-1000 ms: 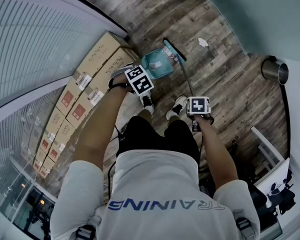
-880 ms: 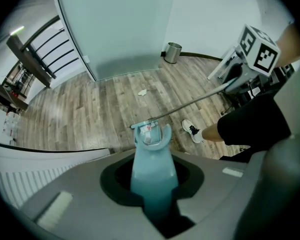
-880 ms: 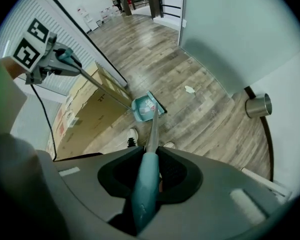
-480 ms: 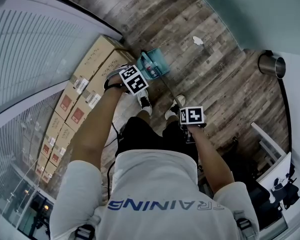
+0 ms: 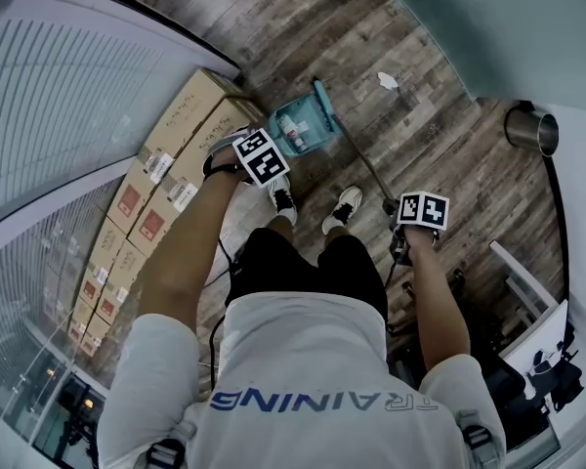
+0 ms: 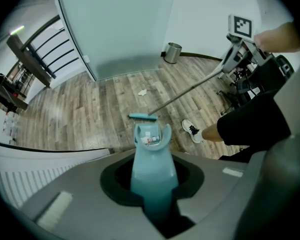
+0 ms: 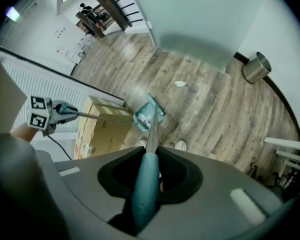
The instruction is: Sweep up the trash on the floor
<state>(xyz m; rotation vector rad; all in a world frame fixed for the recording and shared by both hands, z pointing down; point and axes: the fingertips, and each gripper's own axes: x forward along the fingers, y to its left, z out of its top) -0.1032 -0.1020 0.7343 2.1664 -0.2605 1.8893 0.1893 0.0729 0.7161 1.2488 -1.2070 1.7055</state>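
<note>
The right gripper (image 7: pixel 147 180), clamped on the handle of the broom (image 5: pixel 324 98), has swung toward 3 o'clock, parking the brush beside the dustpan (image 5: pixel 301 125) gripped by the closed left gripper (image 6: pixel 152 186); the paper scrap (image 5: pixel 388 80) at the pan's 2 o'clock remains unswept.

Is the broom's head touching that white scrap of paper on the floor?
Apart. The head view shows bare floor between the broom head and the white scrap.

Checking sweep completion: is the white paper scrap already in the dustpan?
No, the white paper scrap lies on the bare wooden floor, well apart from the dustpan.
</note>
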